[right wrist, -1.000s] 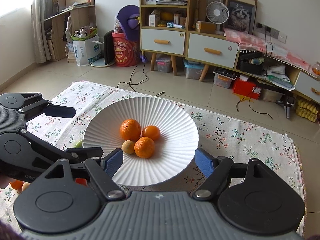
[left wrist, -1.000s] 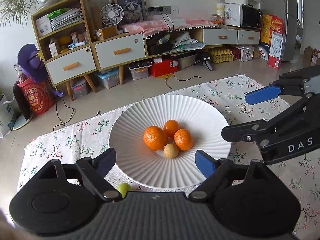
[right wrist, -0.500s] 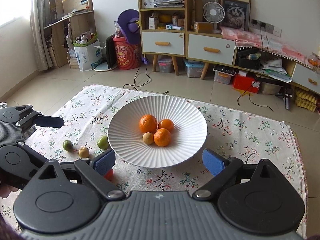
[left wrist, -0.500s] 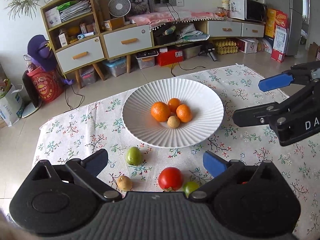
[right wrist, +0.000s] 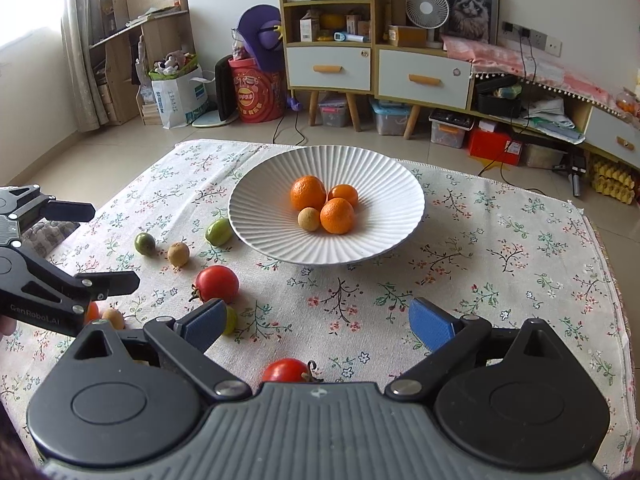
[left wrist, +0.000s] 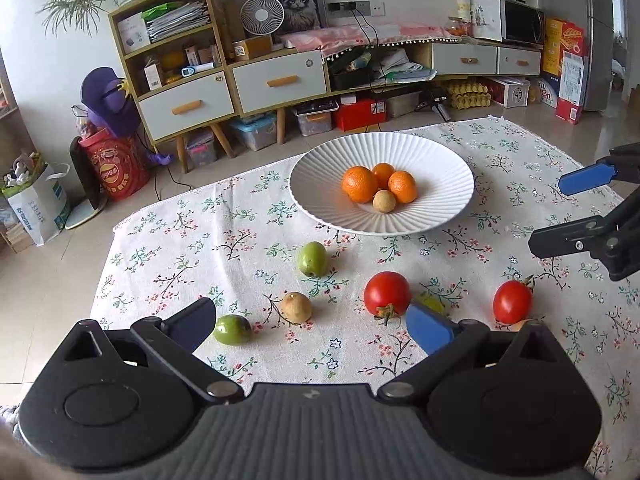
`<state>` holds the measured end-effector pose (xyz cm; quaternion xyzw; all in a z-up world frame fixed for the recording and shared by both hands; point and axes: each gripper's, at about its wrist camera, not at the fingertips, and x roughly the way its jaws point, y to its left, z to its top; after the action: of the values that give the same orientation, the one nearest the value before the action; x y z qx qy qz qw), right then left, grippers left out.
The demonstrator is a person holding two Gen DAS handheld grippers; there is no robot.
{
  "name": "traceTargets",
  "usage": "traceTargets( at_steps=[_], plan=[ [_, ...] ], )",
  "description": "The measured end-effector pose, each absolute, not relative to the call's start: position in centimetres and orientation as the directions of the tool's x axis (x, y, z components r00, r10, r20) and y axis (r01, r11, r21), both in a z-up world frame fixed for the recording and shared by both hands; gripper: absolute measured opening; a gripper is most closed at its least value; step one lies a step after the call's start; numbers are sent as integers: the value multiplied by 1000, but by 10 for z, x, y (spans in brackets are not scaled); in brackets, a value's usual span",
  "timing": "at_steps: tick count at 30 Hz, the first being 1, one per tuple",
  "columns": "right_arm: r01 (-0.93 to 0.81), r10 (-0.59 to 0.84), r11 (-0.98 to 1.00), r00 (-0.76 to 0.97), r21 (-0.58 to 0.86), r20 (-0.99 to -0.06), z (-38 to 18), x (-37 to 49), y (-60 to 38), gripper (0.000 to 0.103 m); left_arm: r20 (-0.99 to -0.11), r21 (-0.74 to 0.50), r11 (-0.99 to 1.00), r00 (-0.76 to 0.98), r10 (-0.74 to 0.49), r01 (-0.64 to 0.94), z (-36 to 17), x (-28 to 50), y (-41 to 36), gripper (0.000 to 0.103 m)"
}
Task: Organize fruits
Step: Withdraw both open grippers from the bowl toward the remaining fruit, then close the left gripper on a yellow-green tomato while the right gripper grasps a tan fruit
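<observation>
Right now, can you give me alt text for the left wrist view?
A white ribbed plate holds three oranges and one small tan fruit; tomatoes and green fruits lie loose on the floral cloth before the open left gripper.

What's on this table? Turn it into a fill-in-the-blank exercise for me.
The white plate holds ___ oranges.
Beside them in it lies ___ small tan fruit.
The red tomatoes lie ___ the plate, on the floral cloth.
Missing words: three; one; outside.
</observation>
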<state>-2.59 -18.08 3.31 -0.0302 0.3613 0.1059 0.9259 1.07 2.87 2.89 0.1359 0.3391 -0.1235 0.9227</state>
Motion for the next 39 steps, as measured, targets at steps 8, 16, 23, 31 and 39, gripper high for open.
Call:
traceTargets(
  at_steps=[8, 16, 23, 31, 39],
  plan=[
    [-300, 191, 953, 696, -39, -692, 7, -53, -171, 97, -677, 127, 953, 726, -121, 276, 12, -7, 56, 99],
    [-287, 181, 958, 675, -28, -715, -11, -65, -179, 97, -703, 93, 940, 690, -171, 327, -2, -27, 51, 99],
    [-313, 212, 950, 663, -9, -718, -15, -72, -176, 87, -713, 18, 908, 642, -281, 418, -1, -44, 36, 93],
    [-346, 268, 937, 617, 51, -740, -18, -71, -166, 60, -770, -16, 881, 556, -313, 473, -16, -47, 24, 66],
    [-363, 268, 931, 598, 43, -755, -17, -71, -153, 51, -786, -83, 915, 538, -304, 395, -23, -37, 33, 53]
  ],
)
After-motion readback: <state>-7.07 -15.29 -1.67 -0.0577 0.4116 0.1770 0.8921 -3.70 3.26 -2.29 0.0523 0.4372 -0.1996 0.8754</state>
